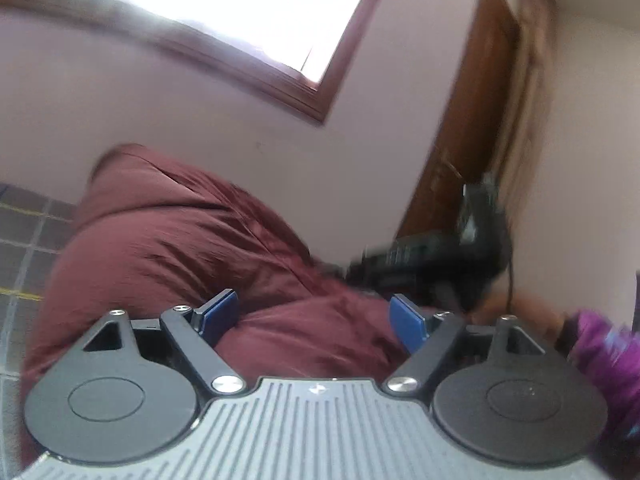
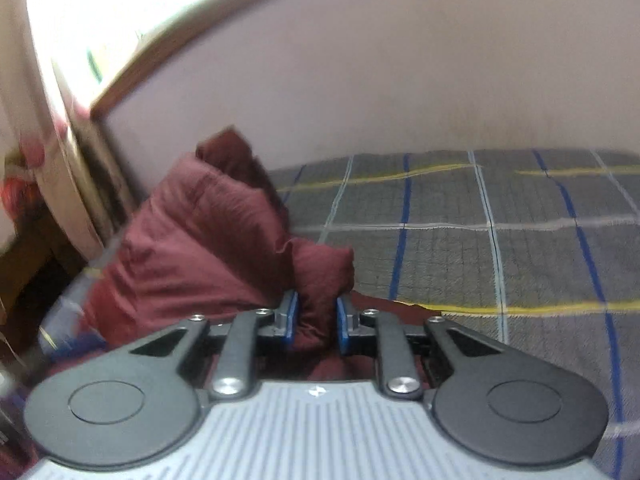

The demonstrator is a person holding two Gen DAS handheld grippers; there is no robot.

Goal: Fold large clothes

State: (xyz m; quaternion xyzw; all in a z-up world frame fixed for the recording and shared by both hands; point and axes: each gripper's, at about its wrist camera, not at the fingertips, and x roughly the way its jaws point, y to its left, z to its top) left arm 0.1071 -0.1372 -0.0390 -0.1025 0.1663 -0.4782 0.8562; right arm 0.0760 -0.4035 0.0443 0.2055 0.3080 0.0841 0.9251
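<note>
Right wrist view: right gripper [image 2: 316, 322], jaws pinching one maroon garment [image 2: 192, 248] lying bunched on one checked bed cover [image 2: 500, 240] | left gripper [image 1: 314, 318], jaws spread around same garment | no readable writing

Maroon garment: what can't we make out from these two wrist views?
- Maroon garment: type and full outline unclear; left wrist view is motion-blurred and the left hand-held gripper body covers its lower part.
- Right hand-held gripper: its grip depth is hidden by bunched cloth in the right wrist view.
- Dark object by the door: too blurred to identify.
- Purple item: cut off by the right edge.
</note>
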